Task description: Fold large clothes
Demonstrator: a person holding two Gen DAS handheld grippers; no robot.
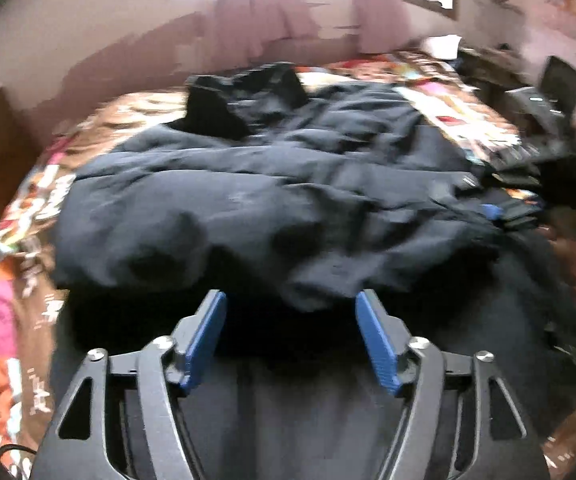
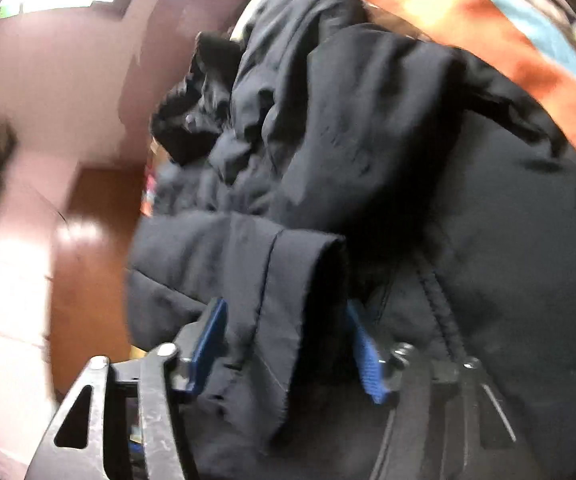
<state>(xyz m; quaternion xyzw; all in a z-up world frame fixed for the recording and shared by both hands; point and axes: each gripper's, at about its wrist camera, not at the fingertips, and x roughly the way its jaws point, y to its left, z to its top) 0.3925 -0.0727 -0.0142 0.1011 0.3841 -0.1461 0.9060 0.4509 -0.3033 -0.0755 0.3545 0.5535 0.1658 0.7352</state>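
Observation:
A large dark navy padded jacket (image 1: 271, 184) lies rumpled across a bed with a colourful patterned cover (image 1: 27, 216). My left gripper (image 1: 290, 312) is open at the jacket's near edge, with dark fabric between and below its blue pads (image 1: 207, 336). In the right wrist view the jacket (image 2: 368, 140) fills the frame, and a folded cuff or hem (image 2: 279, 300) sits between the wide-apart blue pads (image 2: 211, 336) of my right gripper (image 2: 283, 320). The right gripper also shows at the jacket's right side in the left wrist view (image 1: 500, 216).
A pink wall (image 1: 99, 36) with curtains (image 1: 271, 8) stands behind the bed. Dark clutter (image 1: 544, 100) lies at the bed's far right. A brown wooden door or cabinet (image 2: 95, 264) is to the left in the right wrist view.

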